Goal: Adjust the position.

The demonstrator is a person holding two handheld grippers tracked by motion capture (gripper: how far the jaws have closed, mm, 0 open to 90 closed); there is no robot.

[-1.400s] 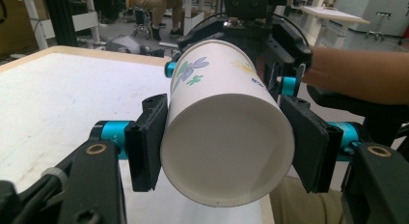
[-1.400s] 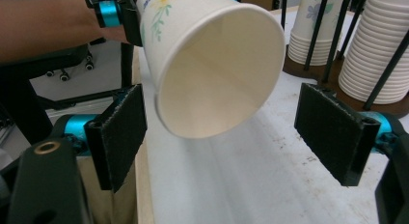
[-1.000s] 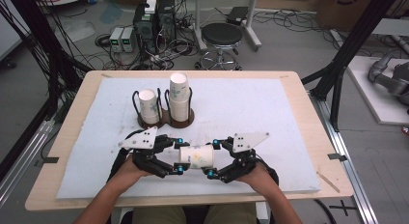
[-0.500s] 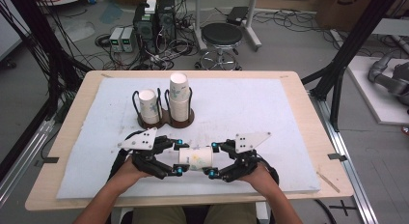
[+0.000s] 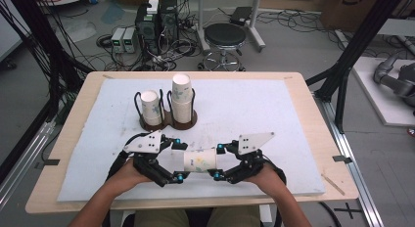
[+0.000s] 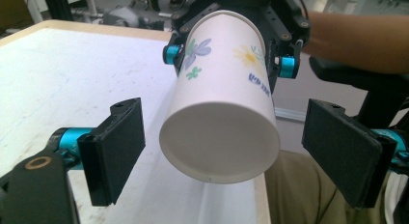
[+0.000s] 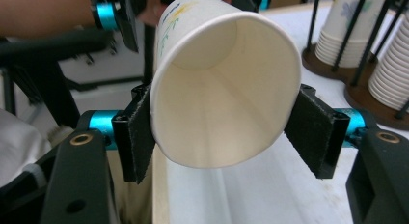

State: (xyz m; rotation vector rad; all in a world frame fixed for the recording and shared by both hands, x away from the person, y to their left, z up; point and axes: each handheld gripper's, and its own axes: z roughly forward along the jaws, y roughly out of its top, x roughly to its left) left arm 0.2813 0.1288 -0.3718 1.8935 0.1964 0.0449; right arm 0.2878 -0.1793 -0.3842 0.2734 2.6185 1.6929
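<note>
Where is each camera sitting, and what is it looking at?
High view: above the person's side, looking down on the table; both forearms show.
Left gripper view: rides the left tool, jaws open around the cup's base.
Right gripper view: rides the right tool, shut on the cup's rim.
All views share the cup.

Right gripper view: cup stacks (image 7: 386, 55) upper right were cut by the frame edge; cup (image 7: 222, 84) hid most of the left gripper (image 7: 178, 11). High view: cup print (image 5: 198, 161) too small to read.
</note>
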